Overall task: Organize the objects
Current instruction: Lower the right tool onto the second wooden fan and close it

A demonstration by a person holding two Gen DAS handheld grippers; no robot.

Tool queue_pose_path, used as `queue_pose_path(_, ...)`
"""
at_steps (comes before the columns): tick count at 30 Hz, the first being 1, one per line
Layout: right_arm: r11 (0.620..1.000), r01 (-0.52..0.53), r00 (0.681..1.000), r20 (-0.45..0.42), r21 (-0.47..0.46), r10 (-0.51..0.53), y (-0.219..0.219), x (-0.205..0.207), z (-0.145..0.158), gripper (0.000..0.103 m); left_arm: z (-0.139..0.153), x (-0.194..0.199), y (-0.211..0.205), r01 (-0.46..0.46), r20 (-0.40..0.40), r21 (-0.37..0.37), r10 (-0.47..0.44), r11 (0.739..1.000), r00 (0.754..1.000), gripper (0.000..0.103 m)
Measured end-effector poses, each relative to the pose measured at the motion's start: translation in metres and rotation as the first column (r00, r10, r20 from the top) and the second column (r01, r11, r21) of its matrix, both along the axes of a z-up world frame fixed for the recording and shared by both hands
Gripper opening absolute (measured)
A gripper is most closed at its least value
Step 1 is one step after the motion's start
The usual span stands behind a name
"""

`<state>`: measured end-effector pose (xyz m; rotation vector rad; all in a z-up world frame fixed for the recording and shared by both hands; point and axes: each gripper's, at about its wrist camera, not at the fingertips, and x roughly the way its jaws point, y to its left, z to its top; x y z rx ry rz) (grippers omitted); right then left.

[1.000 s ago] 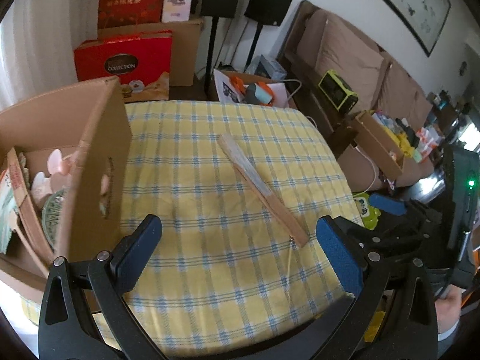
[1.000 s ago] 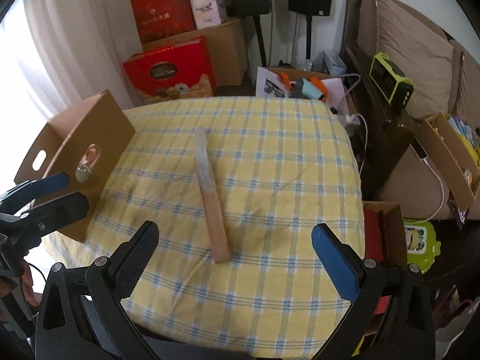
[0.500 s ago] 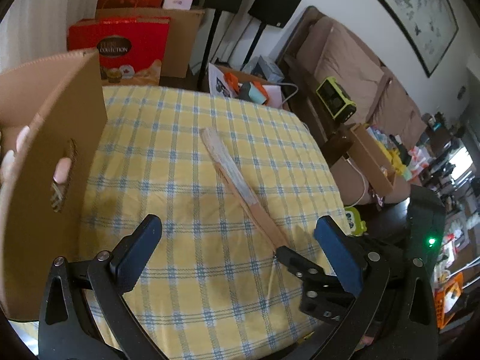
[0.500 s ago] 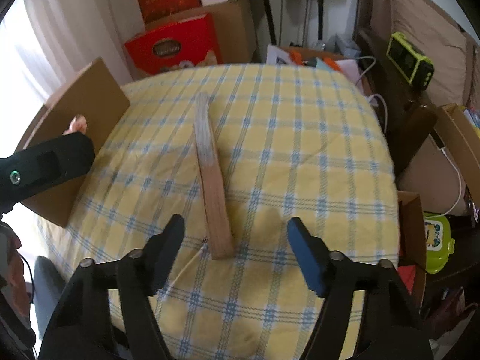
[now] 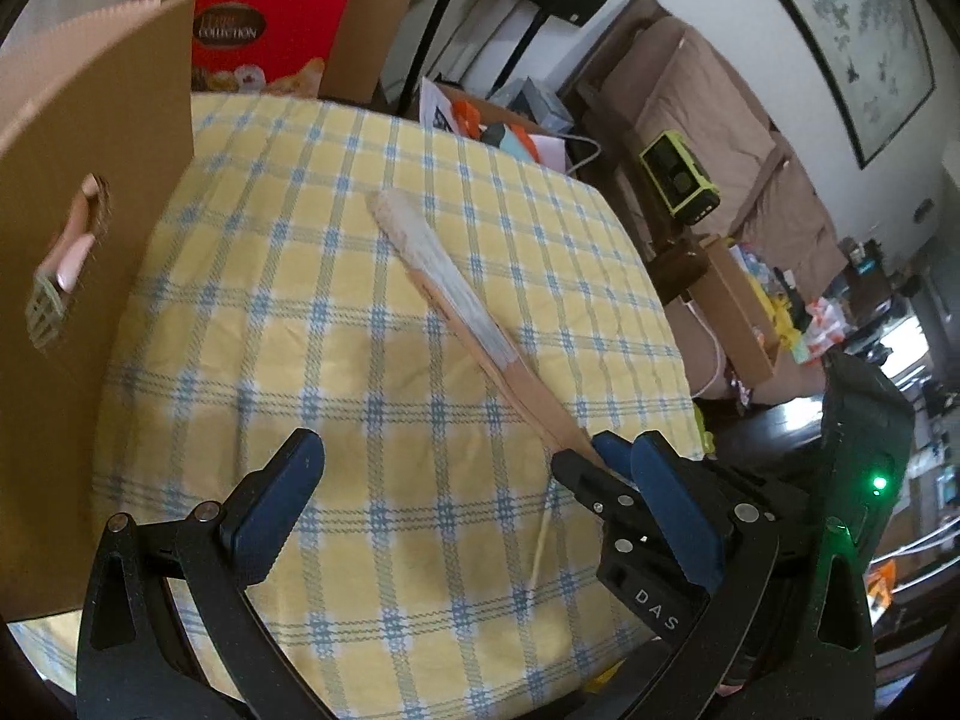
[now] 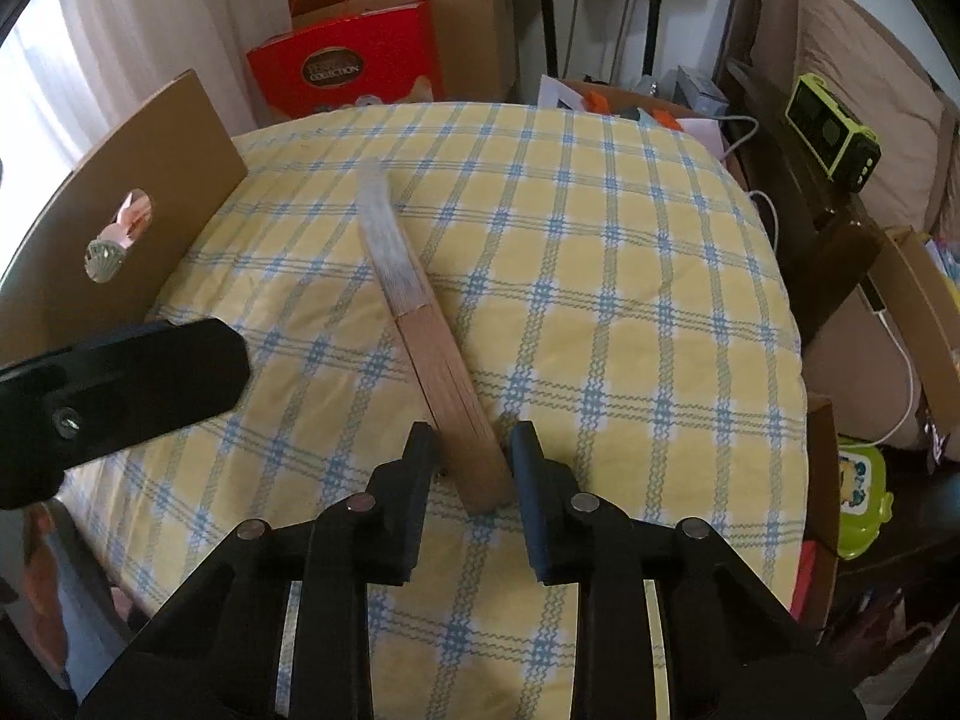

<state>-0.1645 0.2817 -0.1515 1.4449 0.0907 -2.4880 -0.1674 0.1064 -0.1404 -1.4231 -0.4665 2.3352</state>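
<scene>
The folded fan (image 6: 420,324) lies flat on the yellow-and-blue checked tablecloth (image 6: 630,300), running diagonally: wooden handle end toward the near table edge, whitish paper end toward the far side.

Right gripper (image 6: 471,459) sits low at the near edge, pointing fwd along the cloth w/ its two fingers straddling the handle end, one on each side. A small gap shows betw. the pads and the wood, so the claw looks narrowed around the fan but not clamped. In the left wrist view the right gripper's blue pads (image 5: 612,450) meet the fan's tip.

Left gripper (image 5: 474,510) hangs above the near-left part of the table, fingers spread wide, holding nothing, aimed across the cloth.

Cardboard box (image 6: 120,210) stands at the left edge of the table; its handle cutout shows pink and green items inside.
</scene>
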Motion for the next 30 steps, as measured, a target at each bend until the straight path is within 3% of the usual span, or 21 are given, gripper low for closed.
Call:
queue_pose_path(9, 0.985, 0.013, 0.998, 0.058, -0.171, -0.003, 0.015, 0.009, 0.005, 0.022, -0.026, -0.004, -0.003, -0.011, 0.139, 0.214, -0.019, 0.977, 0.990, 0.095)
queue_pose_path(10, 0.977, 0.021, 0.998, 0.070, -0.211, -0.006, 0.019, 0.011, 0.007, 0.015, -0.030, -0.004, -0.004, -0.017, 0.161, 0.254, -0.025, 0.967, 0.987, 0.093)
queue_pose_path(11, 0.971, 0.024, 0.997, 0.077, -0.239, -0.005, 0.021, 0.012, 0.008, 0.009, -0.032, -0.005, -0.004, -0.020, 0.173, 0.276, -0.029, 0.961, 0.985, 0.086)
queue_pose_path(14, 0.951, 0.028, 0.995, 0.098, -0.308, 0.003, 0.023, 0.019, 0.013, 0.009, -0.038, -0.006, -0.003, -0.025, 0.193, 0.330, -0.042, 0.944, 0.980, 0.077)
queue_pose_path(16, 0.955, 0.015, 0.995, 0.101, -0.296, 0.016, 0.018, 0.023, 0.015, 0.009, -0.042, -0.007, -0.001, -0.020, 0.212, 0.361, -0.061, 0.932, 0.975, 0.068)
queue_pose_path(19, 0.981, 0.000, 0.998, 0.069, -0.192, 0.013, 0.008, 0.027, 0.018, 0.011, -0.042, -0.006, -0.004, -0.050, 0.214, 0.357, -0.030, 0.933, 0.976, 0.066)
queue_pose_path(22, 0.986, -0.030, 0.998, 0.051, -0.165, 0.039, 0.002, 0.026, 0.019, 0.038, -0.040, -0.008, -0.008, -0.076, 0.221, 0.346, -0.003, 0.935, 0.975, 0.069)
queue_pose_path(23, 0.987, -0.041, 0.998, 0.041, -0.155, 0.048, 0.000, 0.026, 0.019, 0.040, -0.039, -0.009, -0.011, -0.086, 0.219, 0.337, 0.011, 0.937, 0.976, 0.070)
queue_pose_path(30, 0.993, -0.092, 0.994, 0.060, -0.080, 0.097, -0.018, 0.015, 0.001, 0.040, -0.041, -0.010, -0.014, -0.101, 0.212, 0.337, 0.029, 0.936, 0.977, 0.076)
